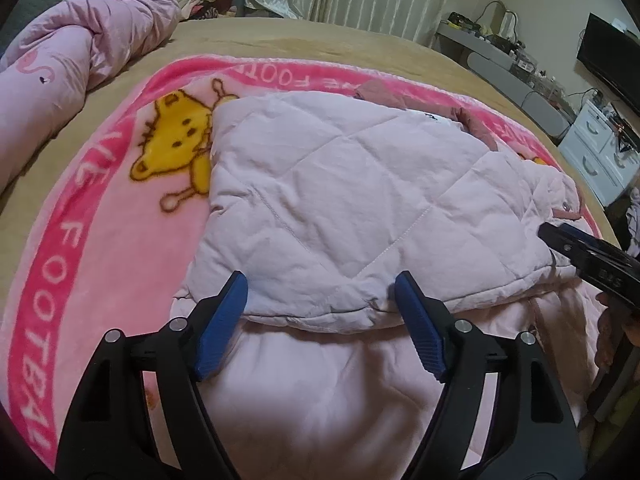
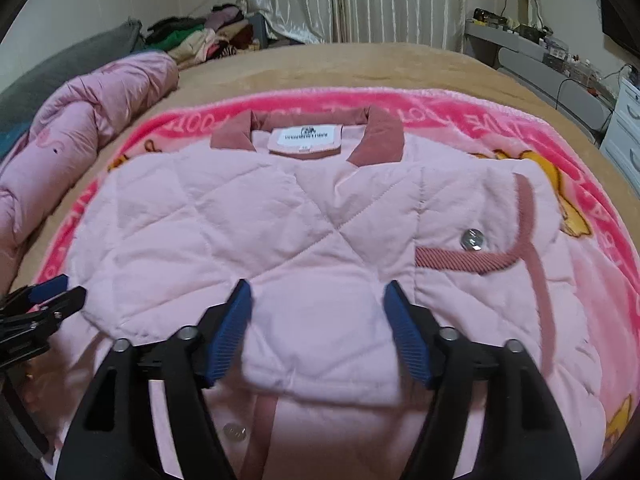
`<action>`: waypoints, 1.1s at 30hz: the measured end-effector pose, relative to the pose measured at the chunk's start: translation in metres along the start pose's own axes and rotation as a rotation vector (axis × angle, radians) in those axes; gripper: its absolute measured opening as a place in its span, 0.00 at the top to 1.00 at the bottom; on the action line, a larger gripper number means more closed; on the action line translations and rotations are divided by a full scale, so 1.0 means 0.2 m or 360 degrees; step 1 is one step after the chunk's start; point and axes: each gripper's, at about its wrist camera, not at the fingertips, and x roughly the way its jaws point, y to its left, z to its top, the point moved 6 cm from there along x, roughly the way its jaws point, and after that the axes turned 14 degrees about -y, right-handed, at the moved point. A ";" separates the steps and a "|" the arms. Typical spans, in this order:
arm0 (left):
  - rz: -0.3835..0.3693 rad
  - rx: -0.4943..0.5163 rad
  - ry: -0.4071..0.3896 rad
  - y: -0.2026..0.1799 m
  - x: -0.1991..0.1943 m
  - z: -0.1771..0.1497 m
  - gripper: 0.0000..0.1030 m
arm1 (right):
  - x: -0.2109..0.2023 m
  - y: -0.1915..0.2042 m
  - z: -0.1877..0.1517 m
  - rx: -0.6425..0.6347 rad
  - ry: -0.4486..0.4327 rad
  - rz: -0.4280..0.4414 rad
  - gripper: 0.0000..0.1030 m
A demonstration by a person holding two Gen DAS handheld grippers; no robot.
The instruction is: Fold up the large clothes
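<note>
Nearest my lenses: blue pads [image 1: 222,328] of my left gripper [image 1: 320,292], jaws spread wide, straddling the folded front edge of the pink quilted jacket [image 1: 340,200] without pinching it. My right gripper [image 2: 318,300] reads the same: jaws spread, padded cloth between them, nothing clamped. The right view is smeared low down, so whether a fingertip brushes the fabric I can't say. Jacket lies on the pink cartoon blanket [image 1: 104,216] spread over the tan bed [image 2: 360,64], collar [image 2: 380,136] and label at the far side, lower part doubled up over the body, a rose-trimmed sleeve [image 2: 464,260] with a snap [image 2: 472,239] folded across to the right. Rolled pink duvet [image 1: 72,52] sits well off to the left. Judgement: one fold has just been laid and let go; the bundle is still wide. Next calls for gripping the near edge at both corners together and carrying it toward the collar, keeping the puffy layers from springing open.
</note>
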 end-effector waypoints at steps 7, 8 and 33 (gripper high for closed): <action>-0.0018 0.0022 0.0016 -0.04 -0.05 0.01 0.28 | -0.12 0.00 0.01 0.0033 -0.0038 0.0016 0.13; -0.0023 0.0024 0.0013 -0.04 -0.05 0.02 0.27 | -0.13 0.00 0.02 0.0039 -0.0041 0.0021 0.12; -0.0045 0.0030 -0.0094 -0.13 -0.33 0.17 0.09 | -0.43 0.01 0.20 0.0131 -0.0192 0.0067 0.06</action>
